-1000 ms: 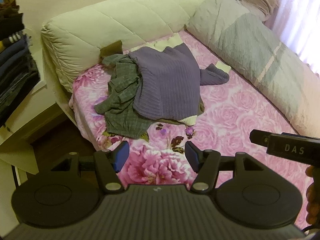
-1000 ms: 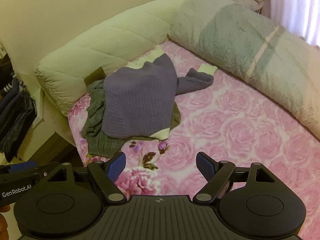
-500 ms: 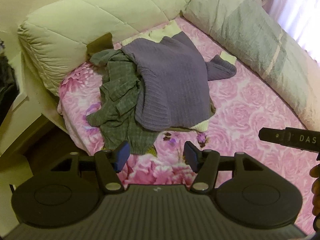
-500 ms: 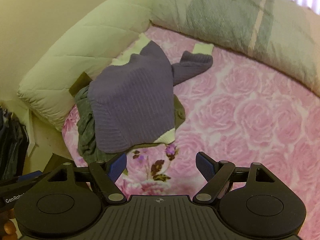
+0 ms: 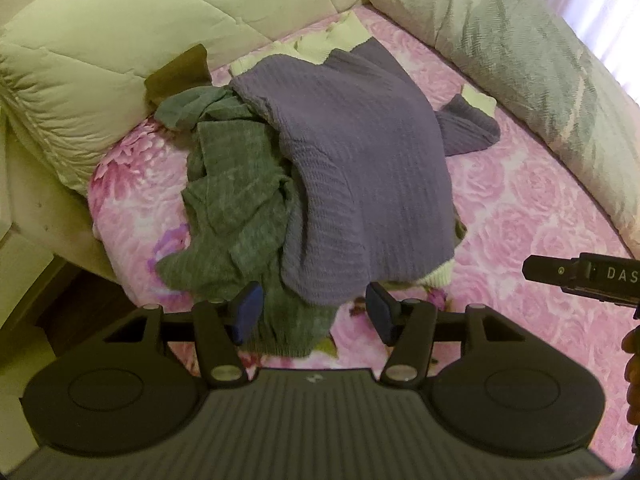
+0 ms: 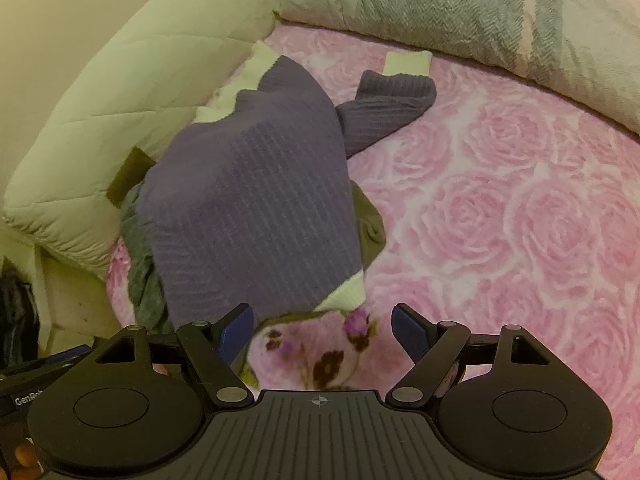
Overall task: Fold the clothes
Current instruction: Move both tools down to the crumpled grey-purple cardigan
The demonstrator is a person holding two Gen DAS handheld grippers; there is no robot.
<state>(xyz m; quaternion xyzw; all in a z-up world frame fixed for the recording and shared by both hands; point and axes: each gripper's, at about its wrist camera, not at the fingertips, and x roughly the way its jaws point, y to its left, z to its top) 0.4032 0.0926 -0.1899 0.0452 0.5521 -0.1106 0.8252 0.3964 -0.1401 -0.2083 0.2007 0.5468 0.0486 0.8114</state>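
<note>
Purple knitted sweater (image 5: 360,168), cream cuffs and hem: lies crumpled, unfolded, near the bed's (image 5: 540,208) corner by the quilted headboard cushion (image 5: 120,40); one sleeve (image 6: 384,108) trails toward the far long edge of the bed.

Green knitted garment (image 5: 236,208): bunched beside and partly under the sweater, on the side nearest the bed's near corner; unfolded. An olive piece (image 6: 370,220) shows from under the sweater's other side; whether it is a separate garment cannot be told.

Folding progress: judged as not yet begun; no garment is spread flat or creased. All folding is left.

Left gripper (image 5: 312,312): fingers apart with nothing gripped, having just been closing slightly; hangs above the near edge of the heap, sweater hem and green garment seen between the fingers but not pinched.

Right gripper (image 6: 322,330): fingers wide apart, nothing between them; poised over the sweater's cream hem corner (image 6: 346,294).

Containers: none visible. A rolled grey-green blanket (image 6: 480,12) lines the bed's far edge.
</note>
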